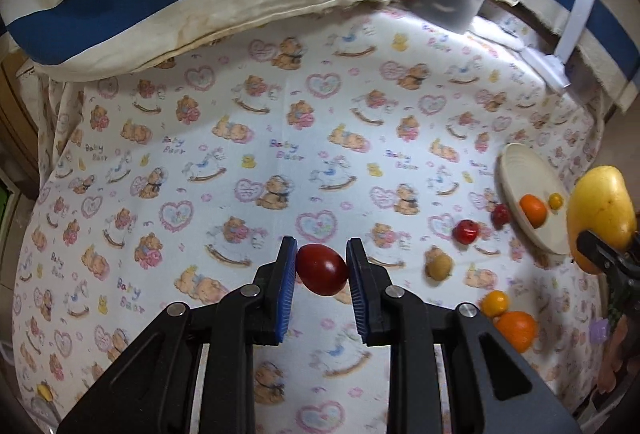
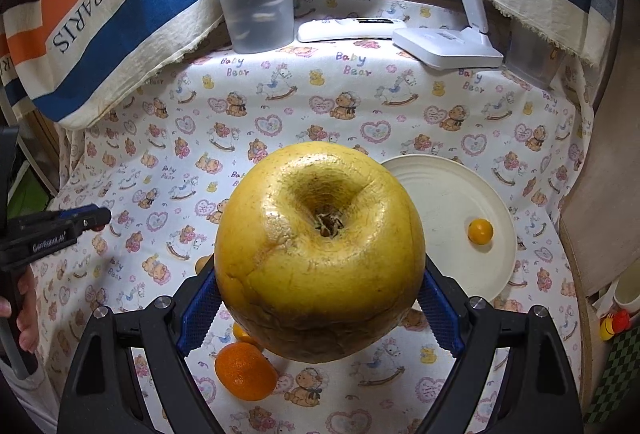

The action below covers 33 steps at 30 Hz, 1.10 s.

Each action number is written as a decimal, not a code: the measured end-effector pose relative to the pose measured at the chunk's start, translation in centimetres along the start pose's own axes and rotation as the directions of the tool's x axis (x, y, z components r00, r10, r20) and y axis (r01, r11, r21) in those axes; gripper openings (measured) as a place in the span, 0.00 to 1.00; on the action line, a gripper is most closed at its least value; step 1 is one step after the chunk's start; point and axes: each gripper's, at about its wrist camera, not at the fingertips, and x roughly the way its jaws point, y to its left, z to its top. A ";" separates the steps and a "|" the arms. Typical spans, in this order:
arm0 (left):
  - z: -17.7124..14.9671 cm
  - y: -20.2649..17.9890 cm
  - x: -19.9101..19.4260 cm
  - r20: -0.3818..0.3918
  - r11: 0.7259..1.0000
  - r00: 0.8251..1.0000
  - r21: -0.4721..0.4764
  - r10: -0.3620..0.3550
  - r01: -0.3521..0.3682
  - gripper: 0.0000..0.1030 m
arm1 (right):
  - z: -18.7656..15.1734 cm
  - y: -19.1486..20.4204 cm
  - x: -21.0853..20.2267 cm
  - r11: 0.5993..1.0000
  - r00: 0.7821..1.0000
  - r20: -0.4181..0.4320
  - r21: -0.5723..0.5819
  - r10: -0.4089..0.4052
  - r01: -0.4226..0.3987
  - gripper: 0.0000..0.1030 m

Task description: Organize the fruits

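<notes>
My right tongs stand wide, clamped on the big yellow pomelo; the cream plate lies beyond, to their right. My left tongs are nearly closed, pinching a small dark red fruit above the bench.

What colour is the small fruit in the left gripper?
Dark red fruit, clearest in the left wrist view.

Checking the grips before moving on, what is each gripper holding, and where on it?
Left gripper: small red fruit, pinched across its sides. Right gripper: big yellow fruit, clamped across its sides.
</notes>
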 end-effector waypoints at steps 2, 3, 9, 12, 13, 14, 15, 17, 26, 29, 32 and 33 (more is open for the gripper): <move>0.2 -1.0 -0.8 0.017 1.000 1.000 0.018 -0.013 0.013 0.24 | 0.3 -0.6 -0.6 1.000 1.000 0.002 -0.008 -0.002 0.002 0.87; 0.5 -1.7 -1.1 0.023 0.999 1.000 0.032 -0.004 0.003 0.24 | 0.5 -0.9 -1.0 1.000 1.000 0.006 -0.010 -0.007 0.007 0.87; 2.2 -6.7 -2.1 0.041 0.995 0.999 0.101 -0.027 0.023 0.24 | 1.7 -3.6 -2.6 0.999 0.998 0.035 -0.008 -0.052 0.053 0.87; 3.1 -9.5 -1.4 0.026 0.990 0.997 0.128 -0.070 0.066 0.24 | 2.4 -5.0 -2.9 0.998 0.997 0.041 0.003 -0.058 0.058 0.87; 3.3 -10.6 -1.0 0.024 0.986 0.996 0.140 -0.091 0.087 0.24 | 2.7 -5.7 -3.0 0.998 0.997 0.046 0.011 -0.060 0.060 0.87; 3.6 -11.7 -0.6 0.024 0.981 0.992 0.154 -0.122 0.117 0.24 | 3.0 -6.2 -3.1 0.998 0.997 0.052 0.017 -0.061 0.060 0.87; 4.0 -12.9 0.0 0.019 0.974 0.988 0.172 -0.151 0.145 0.24 | 3.4 -6.8 -3.1 0.998 0.996 0.058 0.025 -0.065 0.063 0.87; 4.5 -14.8 1.3 0.001 0.965 0.984 0.195 -0.181 0.177 0.24 | 4.1 -7.8 -2.8 0.996 0.995 0.056 0.042 -0.078 0.075 0.87; 5.3 -20.3 7.5 -0.071 0.942 0.979 0.267 -0.192 0.204 0.24 | 8.9 -11.8 2.6 0.989 0.996 -0.007 0.117 -0.087 0.087 0.87; 5.0 -20.7 9.0 -0.110 0.942 0.977 0.266 -0.180 0.204 0.24 | 10.4 -12.1 4.5 0.989 0.989 -0.073 0.075 -0.125 0.130 0.87; 4.8 -21.1 9.8 -0.117 0.939 0.977 0.279 -0.176 0.203 0.24 | 11.7 -11.5 4.8 0.982 0.979 -0.091 0.033 -0.181 0.184 0.87; 4.9 -21.3 10.1 -0.118 0.939 0.978 0.279 -0.174 0.201 0.23 | 12.4 -11.3 4.7 0.981 0.979 -0.089 0.039 -0.186 0.190 0.87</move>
